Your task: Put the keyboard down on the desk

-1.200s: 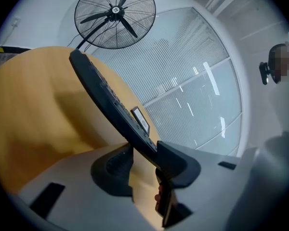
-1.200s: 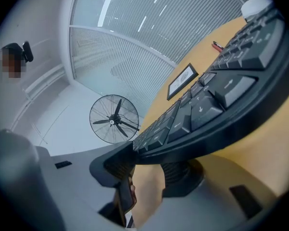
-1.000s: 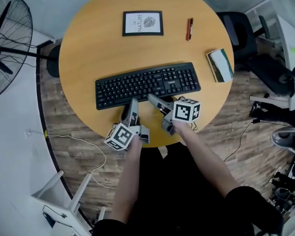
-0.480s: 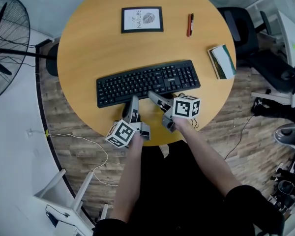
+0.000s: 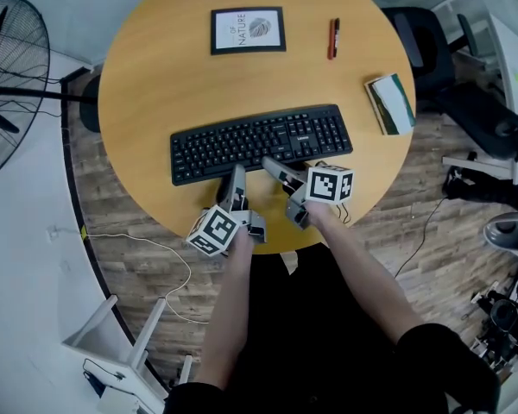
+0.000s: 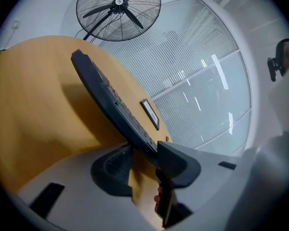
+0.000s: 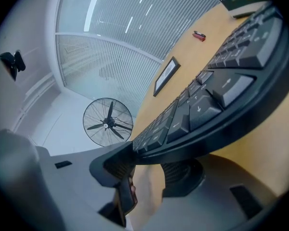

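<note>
Black keyboard (image 5: 261, 141): it sits lengthwise across the middle of the round bench (image 5: 155, 84), keys up. You hold it by its near long edge at two places.
Wooden bench: the top is a bare, light orange-brown, and its near rim lies just behind your two grippers.
Left gripper (image 5: 235, 179): your jaws stand wide and clamp the keyboard's near edge left of its middle. One pad is on the key side and the other on the underside.
Right gripper (image 5: 274, 167): your jaws stand fairly wide and grip the same edge just right of the middle. The upper pad lies on the keys near the arrow cluster and the lower pad is beneath the case.
Keyboard's seat: in the right gripper view the near edge stands clear of the wood, with the lower jaw under it. Whether the far edge touches the bench cannot be told.
Far side of the bench: a framed print (image 5: 248, 30) lies flat well beyond the keyboard. A red pen (image 5: 333, 39) lies to the right of the print, apart from it.
Right rim: a book (image 5: 389, 103) lies near the edge, apart from the keyboard's right end.
Off the bench: a standing fan (image 5: 9, 84) is on the wood floor at your left. A black office chair (image 5: 432, 50) stands beyond the book.
</note>
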Demonstrator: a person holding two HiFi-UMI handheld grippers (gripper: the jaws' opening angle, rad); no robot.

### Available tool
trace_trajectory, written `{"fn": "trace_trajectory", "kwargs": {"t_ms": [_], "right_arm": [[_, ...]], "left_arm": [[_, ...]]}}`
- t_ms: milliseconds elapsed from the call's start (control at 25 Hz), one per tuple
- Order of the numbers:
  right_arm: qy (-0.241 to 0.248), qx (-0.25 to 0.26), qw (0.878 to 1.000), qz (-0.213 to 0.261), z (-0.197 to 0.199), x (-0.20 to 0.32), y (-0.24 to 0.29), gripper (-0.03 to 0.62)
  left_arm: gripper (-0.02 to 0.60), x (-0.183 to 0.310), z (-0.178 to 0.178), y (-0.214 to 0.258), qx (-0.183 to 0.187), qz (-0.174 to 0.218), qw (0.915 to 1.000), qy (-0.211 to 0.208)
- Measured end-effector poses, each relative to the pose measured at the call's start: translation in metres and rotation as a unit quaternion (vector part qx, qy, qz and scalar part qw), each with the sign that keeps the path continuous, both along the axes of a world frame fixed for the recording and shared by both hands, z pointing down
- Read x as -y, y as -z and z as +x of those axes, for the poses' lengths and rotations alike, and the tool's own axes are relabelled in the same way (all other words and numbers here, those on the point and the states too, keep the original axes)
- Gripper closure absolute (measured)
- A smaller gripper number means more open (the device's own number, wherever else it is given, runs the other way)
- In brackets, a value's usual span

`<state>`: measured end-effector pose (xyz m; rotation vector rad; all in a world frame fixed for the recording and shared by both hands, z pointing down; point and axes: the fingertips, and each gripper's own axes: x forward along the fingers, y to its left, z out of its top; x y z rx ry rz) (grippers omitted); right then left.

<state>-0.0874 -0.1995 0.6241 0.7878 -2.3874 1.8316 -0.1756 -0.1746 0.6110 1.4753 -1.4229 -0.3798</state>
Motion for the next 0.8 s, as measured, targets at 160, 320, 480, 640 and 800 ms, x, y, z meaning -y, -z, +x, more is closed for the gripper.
{"fn": "trace_trajectory", "kwargs": {"t_ms": [160, 320, 480, 640, 800], "right_arm": [[0.003, -0.009, 1.0, -0.004, 0.005, -0.001, -0.007, 0.416], [0.004, -0.034, 0.999, -0.002, 0.009, 0.0, -0.011, 0.35], [0.004, -0.046, 0.999, -0.009, 0.013, -0.003, -0.014, 0.35], [-0.006, -0.043, 0.999, -0.014, 0.016, -0.008, -0.008, 0.369], [-0.016, -0.036, 0.999, -0.019, 0.02, -0.012, -0.006, 0.396]], "left_arm": [[0.446, -0.002, 0.001, -0.005, -0.003, -0.008, 1.0, 0.003], [0.446, -0.002, 0.001, -0.007, -0.003, -0.01, 0.9999, 0.005], [0.446, -0.003, 0.002, -0.008, -0.004, -0.01, 0.9999, 0.006], [0.446, -0.004, 0.002, -0.009, -0.002, -0.014, 0.9999, 0.006], [0.445, -0.003, 0.002, -0.012, 0.001, -0.018, 0.9998, 0.004]]}}
